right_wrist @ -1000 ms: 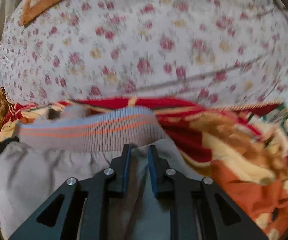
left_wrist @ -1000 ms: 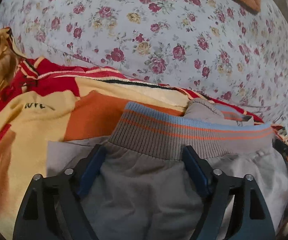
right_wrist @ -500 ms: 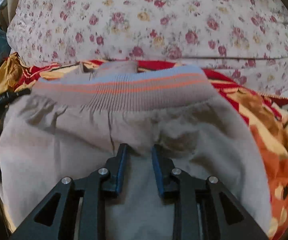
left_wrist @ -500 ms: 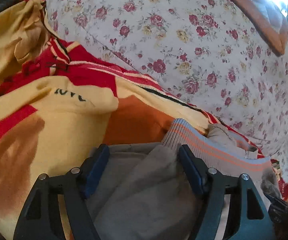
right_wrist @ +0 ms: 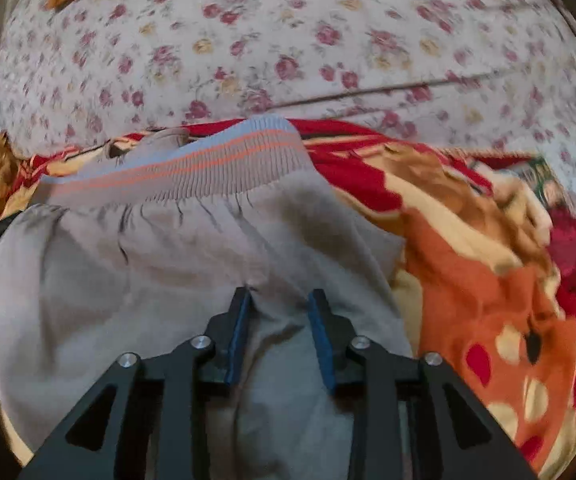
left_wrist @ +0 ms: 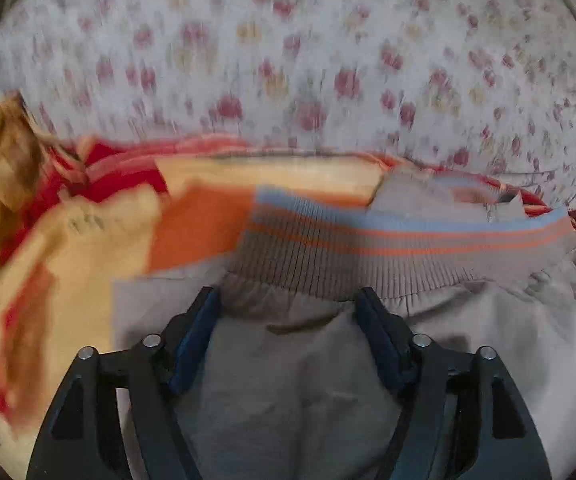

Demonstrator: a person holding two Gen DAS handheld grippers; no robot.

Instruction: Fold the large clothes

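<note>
Pants point(right_wrist: 159, 280) lie bunched on blanket point(right_wrist: 488, 300), maybe folded once. Right gripper point(right_wrist: 279, 300) jaws opening, letting go; left gripper point(left_wrist: 288, 300) jaws apart. More folding left.

Floral sheet point(left_wrist: 288, 60) — motion-blurred in my left view, print indistinct. Lettering on the yellow blanket point(left_wrist: 83, 224) — I can't read it. Grey trousers point(right_wrist: 167, 280): legs cut off below both frames, far side hidden.

Trousers point(right_wrist: 175, 280) on blanket point(right_wrist: 488, 280), waistband point(right_wrist: 191, 168) at 12 o'clock end. Blanket spreads toward 3 o'clock in right wrist view, toward 9 o'clock point(left_wrist: 59, 280) in left wrist view. Bedsheet point(right_wrist: 288, 40) beyond blanket at 12 o'clock, blanket on it.
</note>
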